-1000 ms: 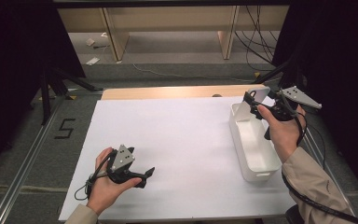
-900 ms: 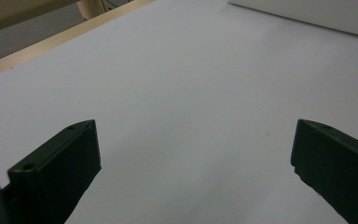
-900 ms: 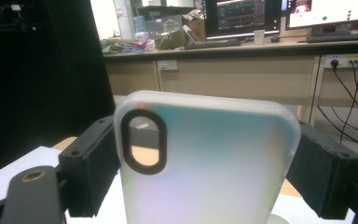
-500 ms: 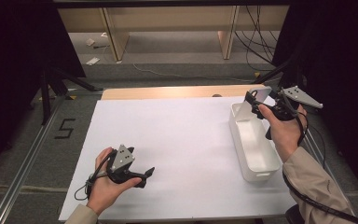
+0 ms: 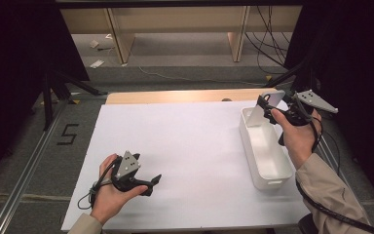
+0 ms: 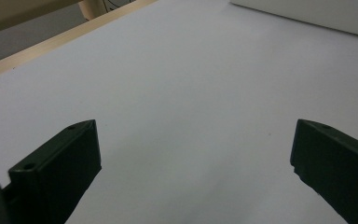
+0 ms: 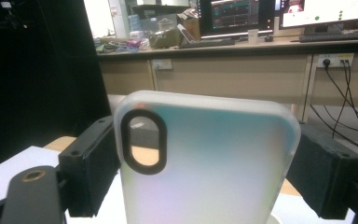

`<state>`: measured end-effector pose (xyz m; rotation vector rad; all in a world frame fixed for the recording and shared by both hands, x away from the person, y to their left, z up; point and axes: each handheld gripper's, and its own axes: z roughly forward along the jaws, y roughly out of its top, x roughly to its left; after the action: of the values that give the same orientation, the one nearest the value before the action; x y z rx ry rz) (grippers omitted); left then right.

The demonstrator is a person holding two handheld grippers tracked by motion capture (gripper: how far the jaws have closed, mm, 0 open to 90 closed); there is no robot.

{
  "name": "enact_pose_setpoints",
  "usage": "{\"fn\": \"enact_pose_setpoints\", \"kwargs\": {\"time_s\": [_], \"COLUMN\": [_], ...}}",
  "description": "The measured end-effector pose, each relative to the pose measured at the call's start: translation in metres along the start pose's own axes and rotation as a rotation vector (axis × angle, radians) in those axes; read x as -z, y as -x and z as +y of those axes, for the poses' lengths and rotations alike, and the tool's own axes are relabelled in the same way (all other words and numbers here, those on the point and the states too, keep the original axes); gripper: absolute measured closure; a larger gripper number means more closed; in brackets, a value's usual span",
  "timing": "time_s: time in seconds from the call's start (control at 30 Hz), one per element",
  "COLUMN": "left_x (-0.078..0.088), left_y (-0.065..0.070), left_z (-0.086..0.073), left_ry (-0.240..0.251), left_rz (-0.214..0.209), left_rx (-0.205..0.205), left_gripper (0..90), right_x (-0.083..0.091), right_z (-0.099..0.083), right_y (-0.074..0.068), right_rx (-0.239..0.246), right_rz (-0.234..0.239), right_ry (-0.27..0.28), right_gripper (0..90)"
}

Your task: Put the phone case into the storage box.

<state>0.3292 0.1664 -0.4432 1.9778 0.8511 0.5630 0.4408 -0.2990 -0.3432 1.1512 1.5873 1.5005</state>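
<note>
A frosted white phone case (image 7: 205, 163) with a black-rimmed camera cutout stands upright between the black jaws of my right gripper (image 7: 205, 172), which is shut on its two long edges. In the high view that right gripper (image 5: 272, 113) holds the phone case (image 5: 265, 108) above the far end of a long white bin (image 5: 268, 173) at the table's right. My left gripper (image 5: 153, 183) rests low at the near left of the white table sheet (image 5: 185, 146), held in a hand. Its jaws (image 6: 193, 154) stand wide open over bare white surface with nothing between them.
A wooden strip (image 5: 175, 96) runs along the table's far edge. Beyond it the floor holds table legs and cables (image 5: 268, 44). A metal rail (image 5: 29, 165) and a "5" marking (image 5: 67, 134) lie to the left. Desks with monitors (image 7: 242, 16) stand beyond the case.
</note>
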Motion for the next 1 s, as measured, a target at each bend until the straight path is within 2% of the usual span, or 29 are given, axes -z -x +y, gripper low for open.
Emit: {"fn": "enact_pose_setpoints", "kwargs": {"time_s": [1.0], "left_x": [-0.0002], "left_y": [0.0002], "left_z": [0.0002], "left_ry": [0.001], "left_rz": [-0.002], "left_rx": [-0.001], "left_gripper": [0.8], "right_x": [-0.0024], "right_z": [-0.0031], "right_y": [0.0052], "right_rx": [0.023], "right_rz": [-0.033], "right_ry": [-0.018], "right_gripper": [18.1]}}
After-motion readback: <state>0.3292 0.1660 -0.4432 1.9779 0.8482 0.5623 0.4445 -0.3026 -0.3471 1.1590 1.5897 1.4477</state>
